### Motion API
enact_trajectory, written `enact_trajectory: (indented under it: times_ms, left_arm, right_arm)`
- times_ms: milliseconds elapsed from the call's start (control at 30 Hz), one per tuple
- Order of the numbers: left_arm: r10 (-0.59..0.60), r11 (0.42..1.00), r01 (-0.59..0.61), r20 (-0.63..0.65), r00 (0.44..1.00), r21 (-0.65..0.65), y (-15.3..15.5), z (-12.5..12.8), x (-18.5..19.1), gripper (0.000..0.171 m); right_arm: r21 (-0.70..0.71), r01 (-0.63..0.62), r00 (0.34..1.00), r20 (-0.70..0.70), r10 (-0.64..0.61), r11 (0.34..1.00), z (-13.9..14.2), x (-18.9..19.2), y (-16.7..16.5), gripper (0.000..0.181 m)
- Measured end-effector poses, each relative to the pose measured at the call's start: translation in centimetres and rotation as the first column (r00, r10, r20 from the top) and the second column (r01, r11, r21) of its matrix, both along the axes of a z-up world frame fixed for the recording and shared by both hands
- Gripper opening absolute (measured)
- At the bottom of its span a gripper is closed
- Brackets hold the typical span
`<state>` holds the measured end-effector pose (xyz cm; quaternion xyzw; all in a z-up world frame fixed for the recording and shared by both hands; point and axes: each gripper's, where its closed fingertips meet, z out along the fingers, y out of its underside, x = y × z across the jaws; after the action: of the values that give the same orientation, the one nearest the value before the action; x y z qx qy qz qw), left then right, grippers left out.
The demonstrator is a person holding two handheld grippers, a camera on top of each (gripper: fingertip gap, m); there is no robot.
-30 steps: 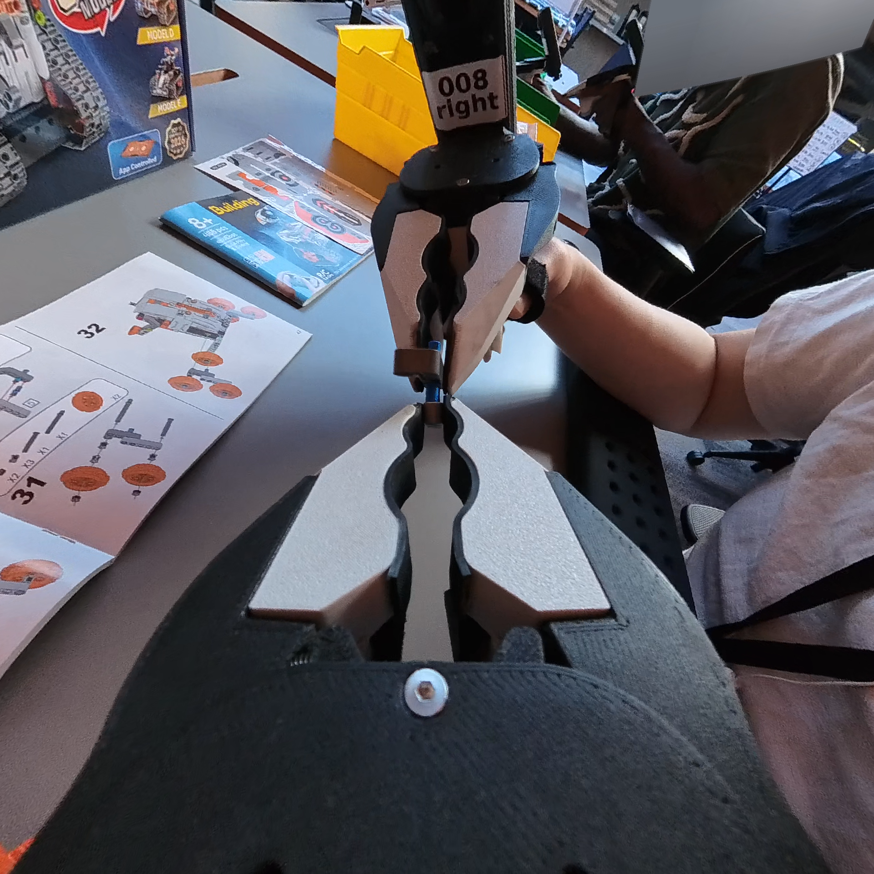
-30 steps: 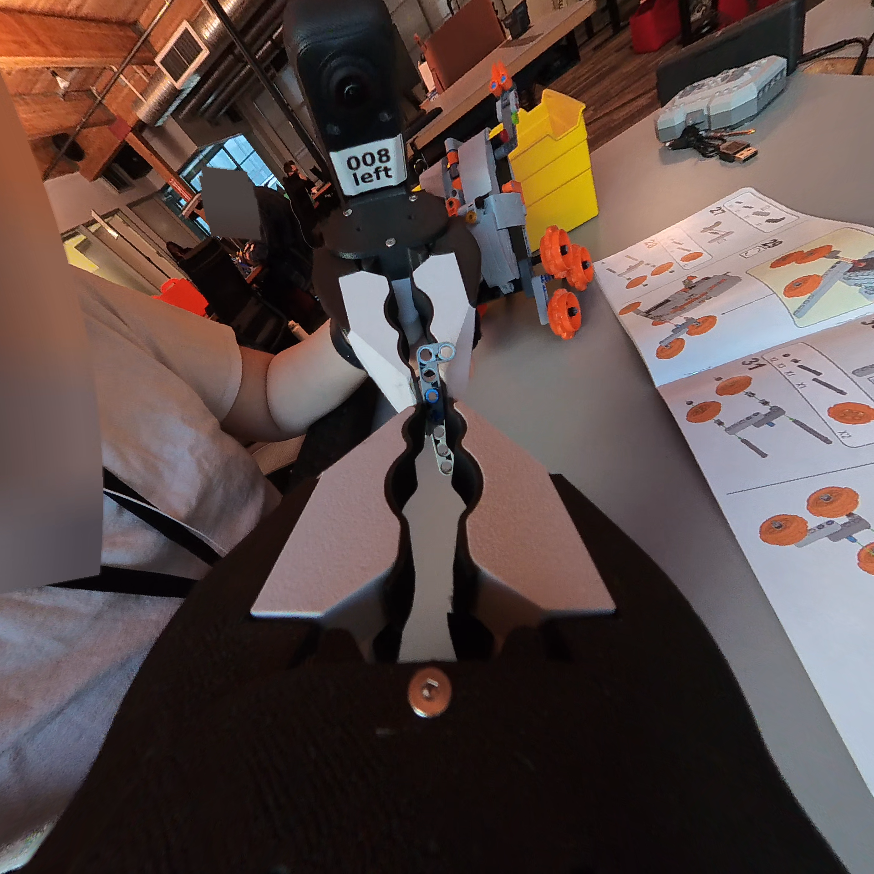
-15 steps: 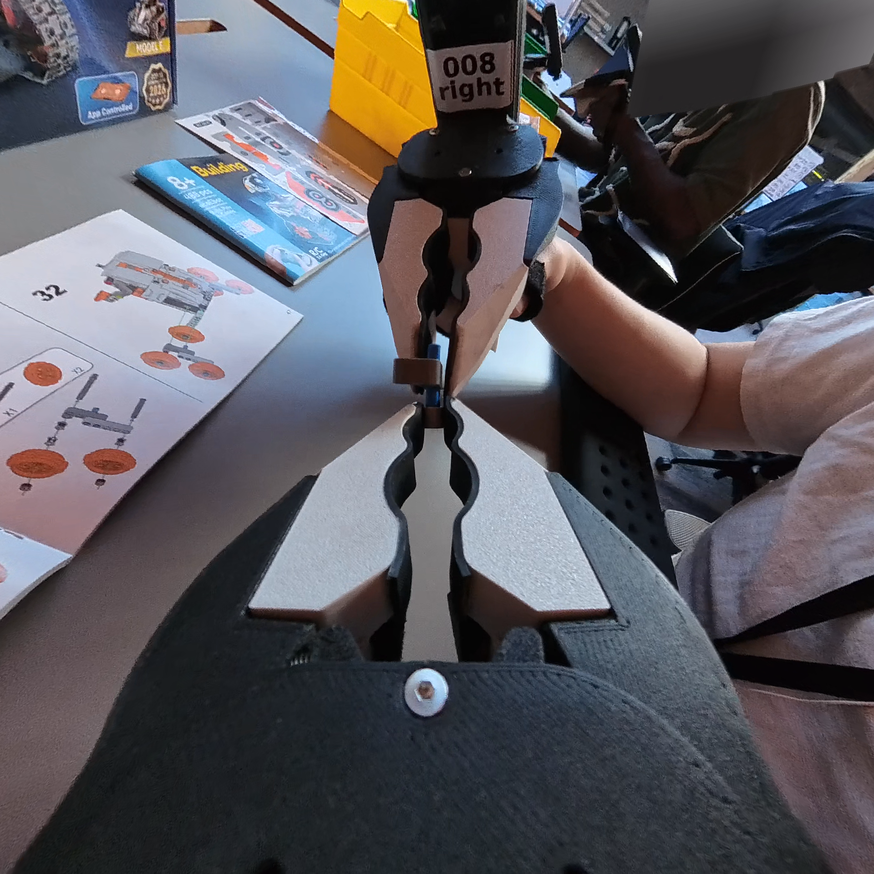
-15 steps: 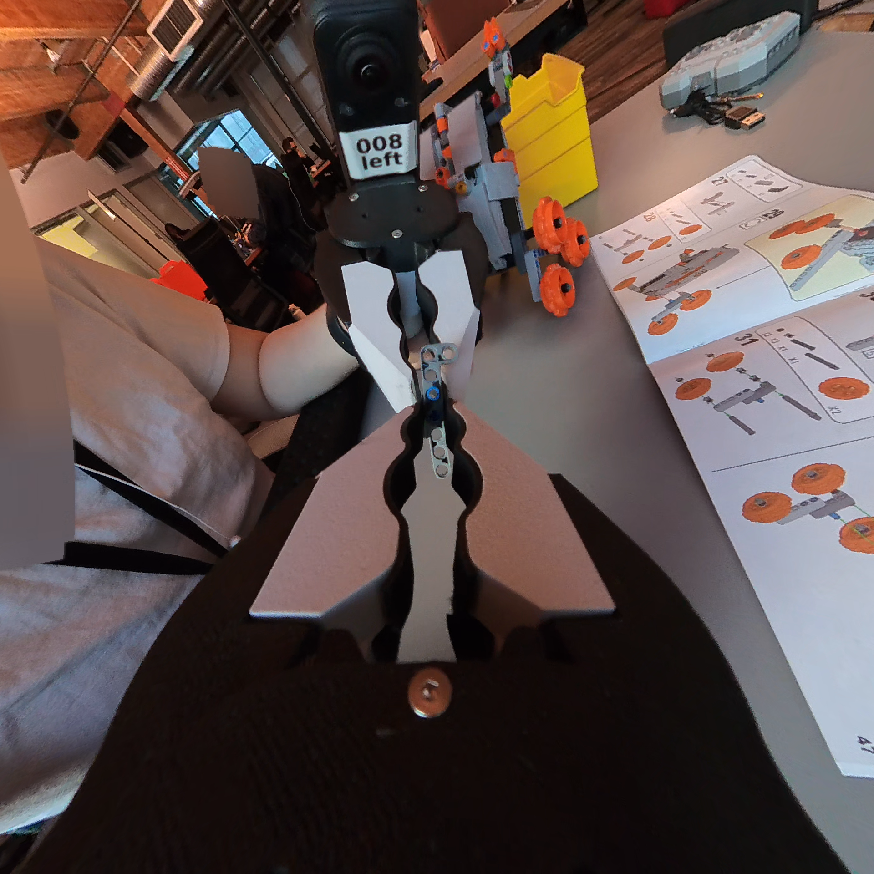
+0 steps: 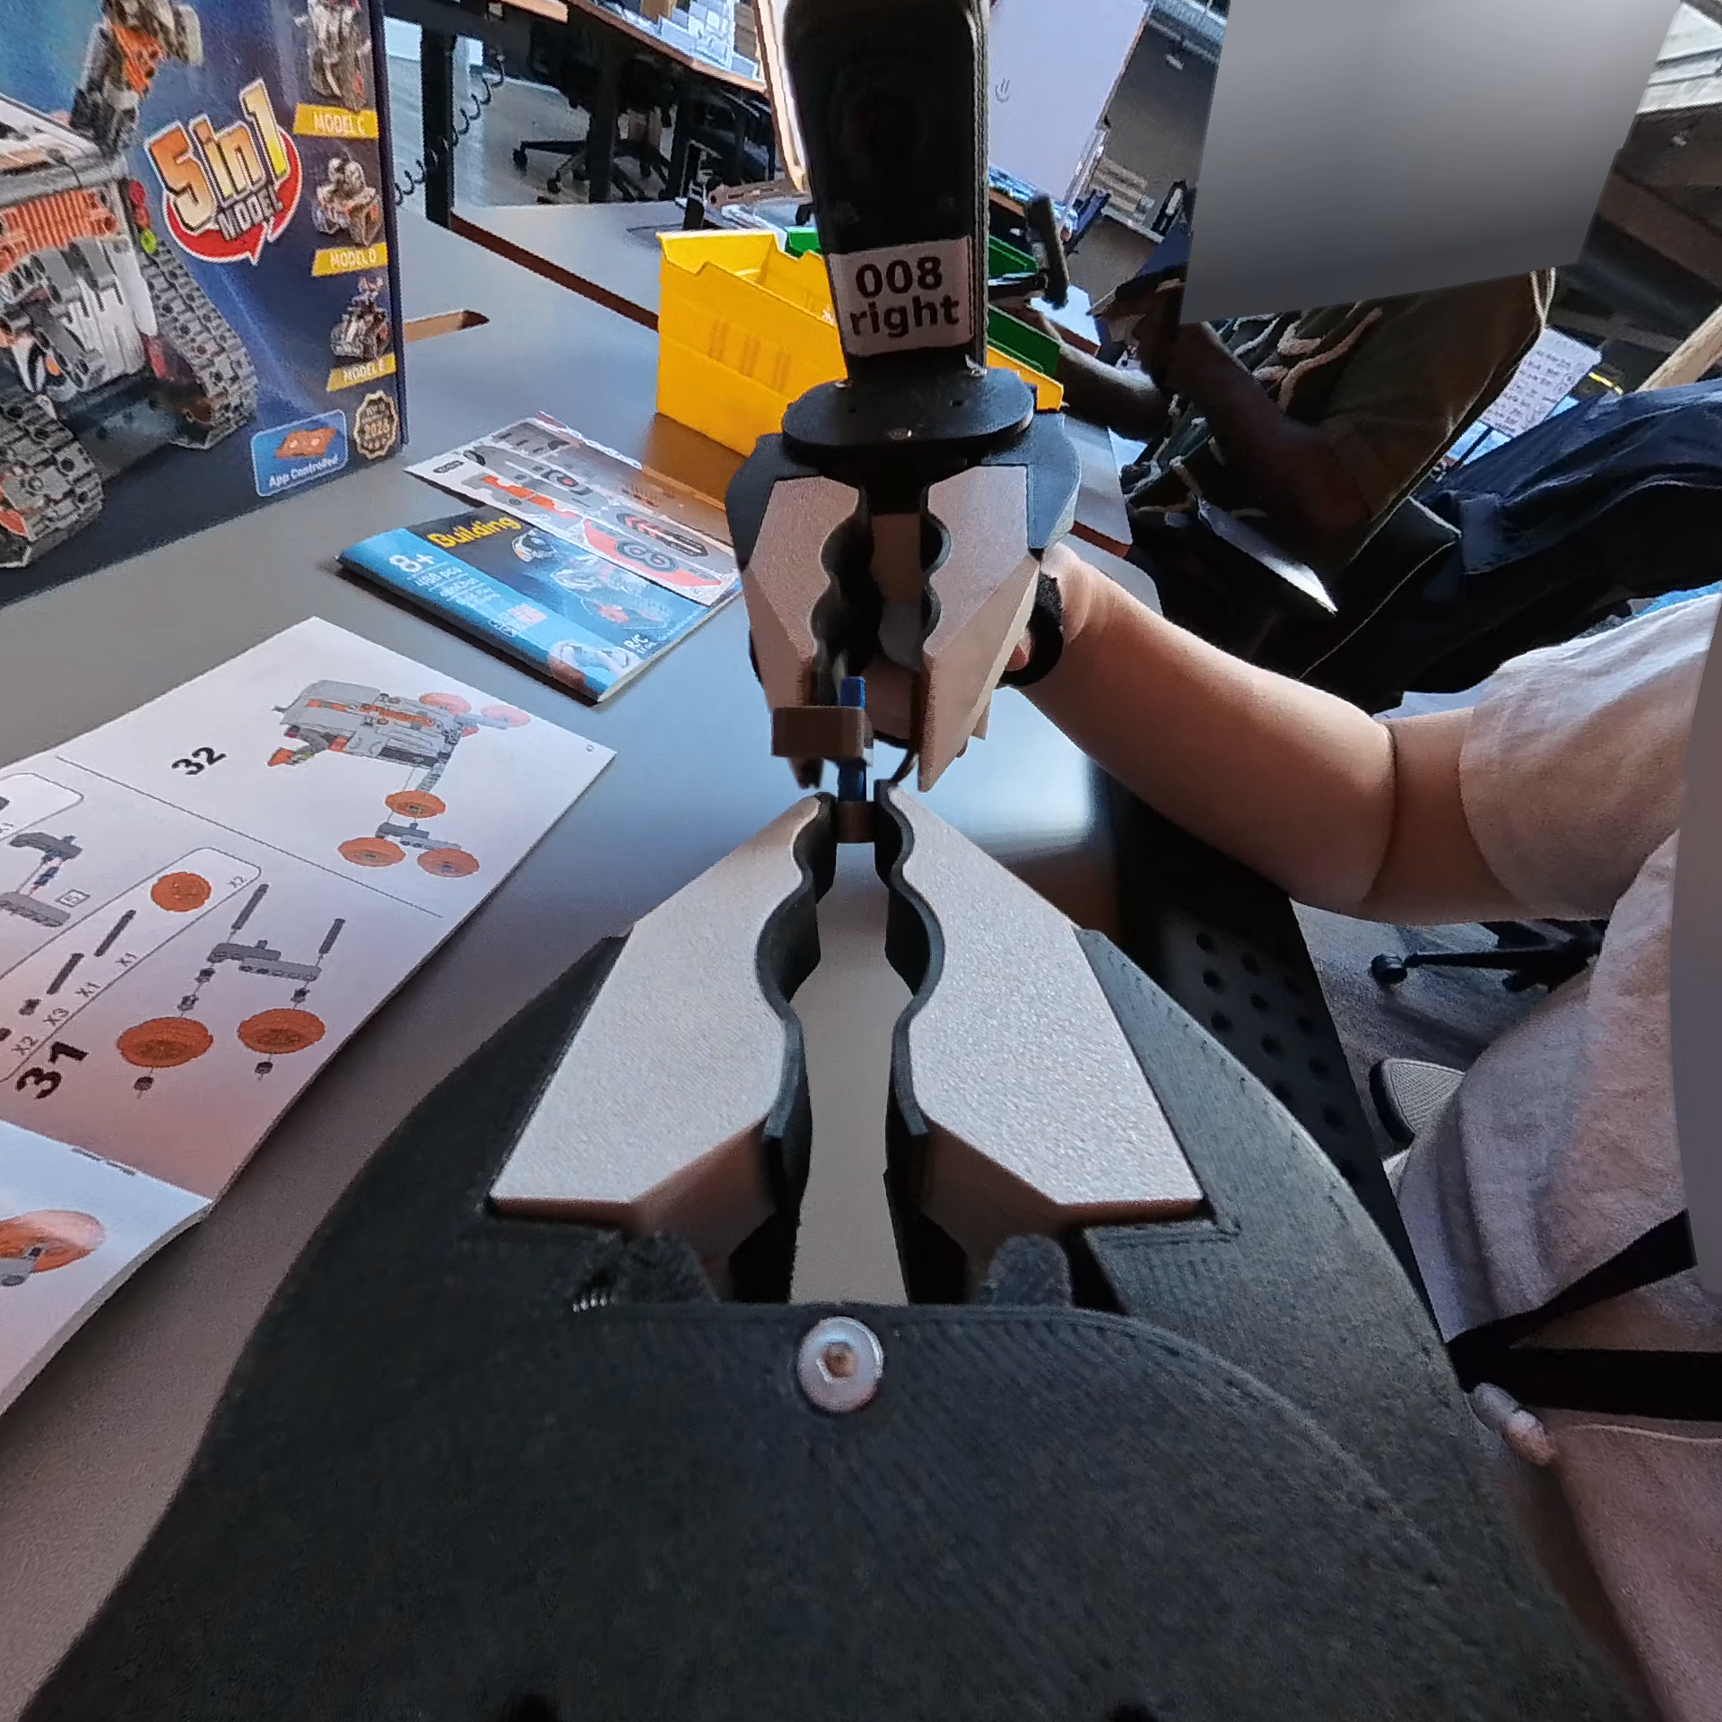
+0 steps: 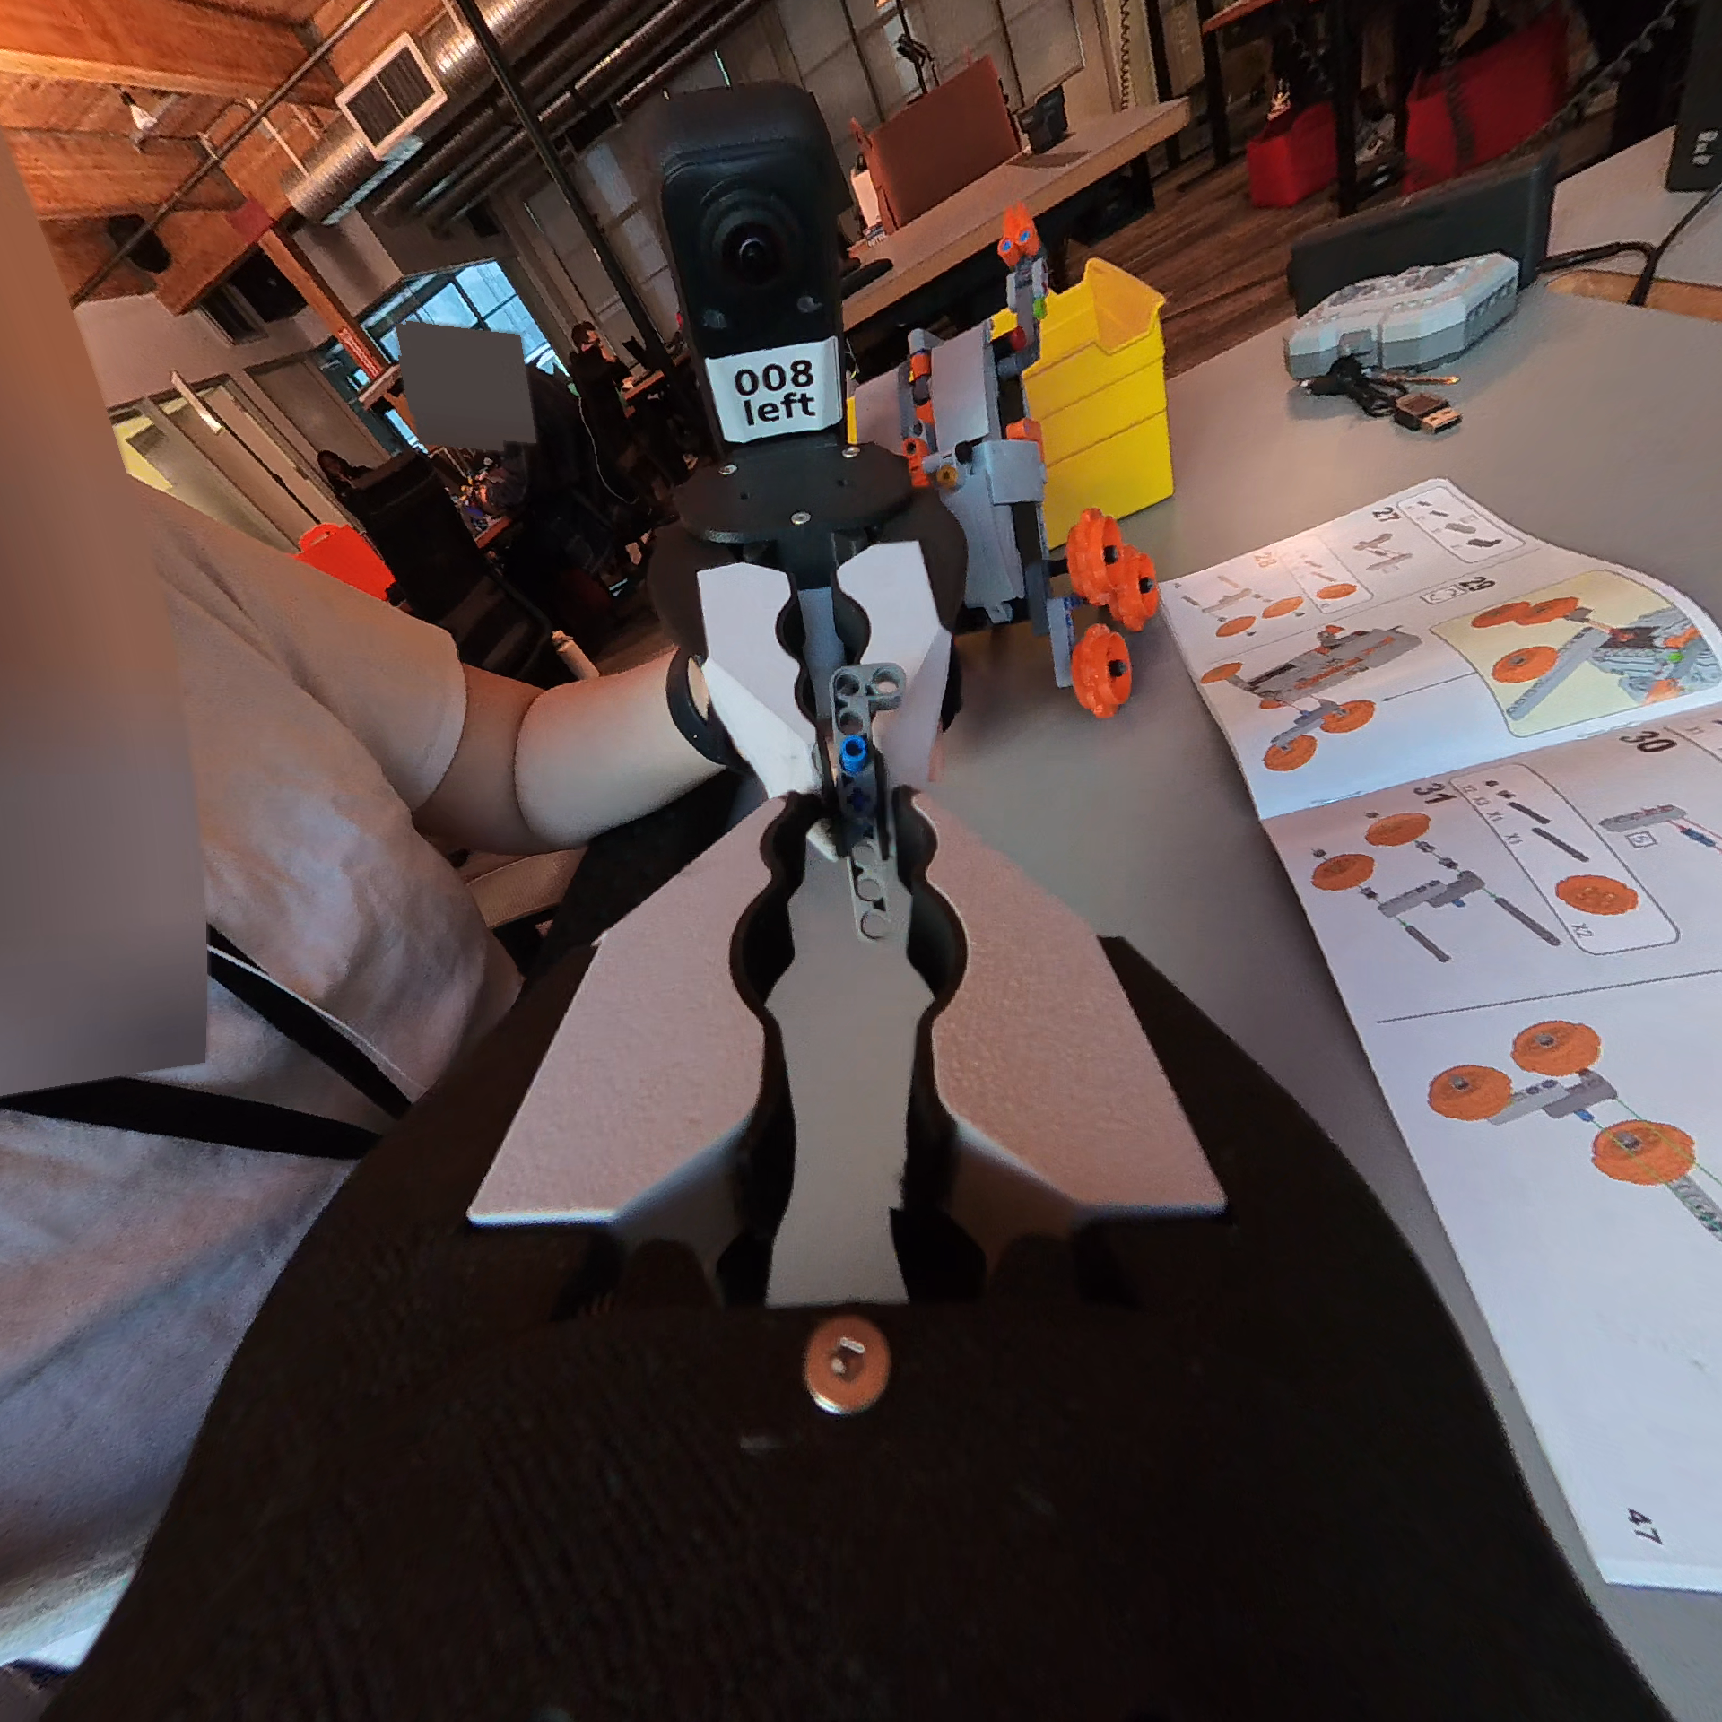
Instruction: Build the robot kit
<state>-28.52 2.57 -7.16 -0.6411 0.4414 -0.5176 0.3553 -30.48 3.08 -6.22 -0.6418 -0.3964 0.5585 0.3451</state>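
My left gripper (image 5: 853, 813) and right gripper (image 6: 862, 809) meet tip to tip above the grey table (image 5: 671, 764). The right gripper is shut on a grey L-shaped beam with holes (image 6: 871, 867); the beam's bent end (image 6: 871, 685) sticks out toward the left gripper. A blue pin (image 6: 850, 753) sits in the beam and also shows in the left wrist view (image 5: 850, 694). The left gripper is shut on a small grey piece (image 5: 853, 822) right at the pin. I cannot tell whether that piece is part of the beam.
An open instruction booklet (image 5: 280, 885) lies left of the grippers. Beyond it are a blue booklet (image 5: 531, 596), a toy box (image 5: 186, 280) and a yellow bin (image 5: 736, 345). A partly built model with orange wheels (image 6: 1025, 522) stands by the bin. A person's forearm (image 5: 1211, 745) reaches in. My two grippers' fingertips are within a few centimetres of each other.
Both grippers stay shut and tip to tip. The left wrist view has tilted up and back, so the toy box and far desks show again. The beam keeps its place.
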Motion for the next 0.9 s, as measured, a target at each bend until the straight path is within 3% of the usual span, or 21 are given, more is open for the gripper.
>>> enact_trajectory:
  times_ms: [167, 300, 400, 500, 567, 667, 733, 900]
  left_arm:
    - [0.018, 1.0, -0.017, 0.044, 0.999, -0.006, 0.3, 0.8, -0.2, 0.005]
    - [0.043, 0.999, -0.041, 0.091, 0.995, -0.023, 0.8, 1.7, -0.6, 0.005]
    - [0.072, 0.996, -0.065, 0.126, 0.989, -0.054, 1.2, 2.5, -0.8, 0.005]
    - [0.1, 0.99, -0.083, 0.16, 0.982, -0.111, 1.4, 3.3, -1.0, 0.005]
    - [0.111, 0.986, -0.084, 0.193, 0.975, -0.141, 1.2, 4.2, -1.0, 0.005]
    - [0.115, 0.984, -0.081, 0.215, 0.97, -0.159, 0.7, 5.3, -0.9, 0.005]
    - [0.115, 0.984, -0.081, 0.219, 0.969, -0.16, 0.3, 5.8, -0.7, 0.005]
    - [0.124, 0.978, -0.064, 0.301, 0.945, -0.199, -0.3, 8.9, -0.7, 0.005]
  right_arm:
    - [0.087, 0.028, 0.999, -0.019, -0.027, 0.996, 0.8, 0.0, 0.2, 0.034]
    - [0.251, 0.044, 0.999, 0.009, -0.048, 0.967, 1.4, -0.2, -0.2, 0.04]
    - [0.41, 0.135, 0.981, 0.071, -0.179, 0.902, 1.3, 0.0, 1.0, 0.067]
    - [0.656, 0.141, 0.935, 0.159, -0.318, 0.742, 1.4, 0.3, 1.7, 0.076]
    - [0.805, 0.108, 0.871, 0.206, -0.446, 0.583, 1.6, 0.8, 2.3, 0.074]
    - [0.928, 0.078, 0.791, 0.165, -0.59, 0.364, 3.2, 1.1, 2.8, 0.068]
    - [0.953, 0.077, 0.787, 0.124, -0.605, 0.295, 4.5, 0.6, 2.4, 0.068]
    - [0.977, 0.082, 0.796, 0.055, -0.603, 0.197, 8.1, -0.8, 1.3, 0.061]
